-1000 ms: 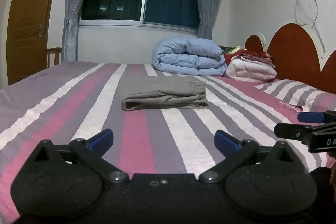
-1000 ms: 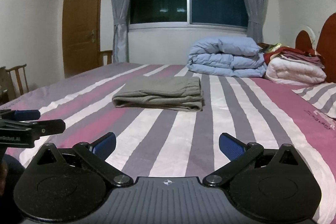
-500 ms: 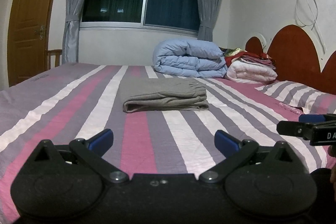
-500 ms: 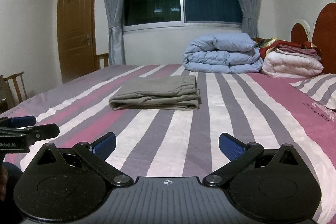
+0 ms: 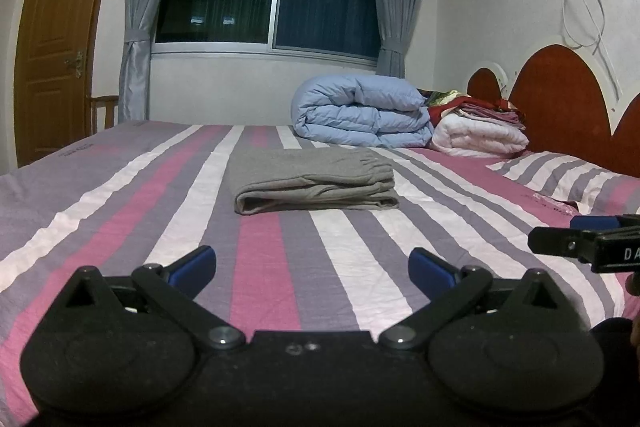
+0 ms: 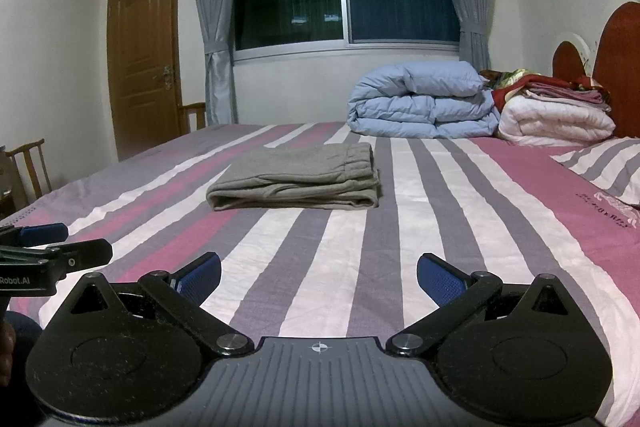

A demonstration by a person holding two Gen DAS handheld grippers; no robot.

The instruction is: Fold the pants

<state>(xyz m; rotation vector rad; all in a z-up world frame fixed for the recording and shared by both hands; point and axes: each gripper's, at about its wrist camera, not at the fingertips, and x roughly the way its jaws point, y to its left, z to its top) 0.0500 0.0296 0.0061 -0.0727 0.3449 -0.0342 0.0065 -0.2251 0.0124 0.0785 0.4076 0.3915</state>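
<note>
The grey pants (image 5: 312, 181) lie folded in a neat rectangle on the striped bed (image 5: 260, 267), also in the right wrist view (image 6: 296, 177). My left gripper (image 5: 312, 267) is open and empty, held low over the bed well short of the pants. My right gripper (image 6: 318, 275) is open and empty, also short of the pants. The right gripper shows at the right edge of the left wrist view (image 5: 592, 239). The left gripper shows at the left edge of the right wrist view (image 6: 48, 247).
A folded light blue duvet (image 5: 360, 111) and a white and red stack of bedding (image 5: 476, 131) sit at the far side by the red headboard (image 5: 560, 95). A striped pillow (image 5: 568, 179) lies at right. A wooden door (image 6: 142, 55) and chairs (image 6: 30, 163) stand at left.
Both grippers have tilted and drawn back slightly, so the pants sit a little lower and farther in view. Both stay open. The pants have not moved.
</note>
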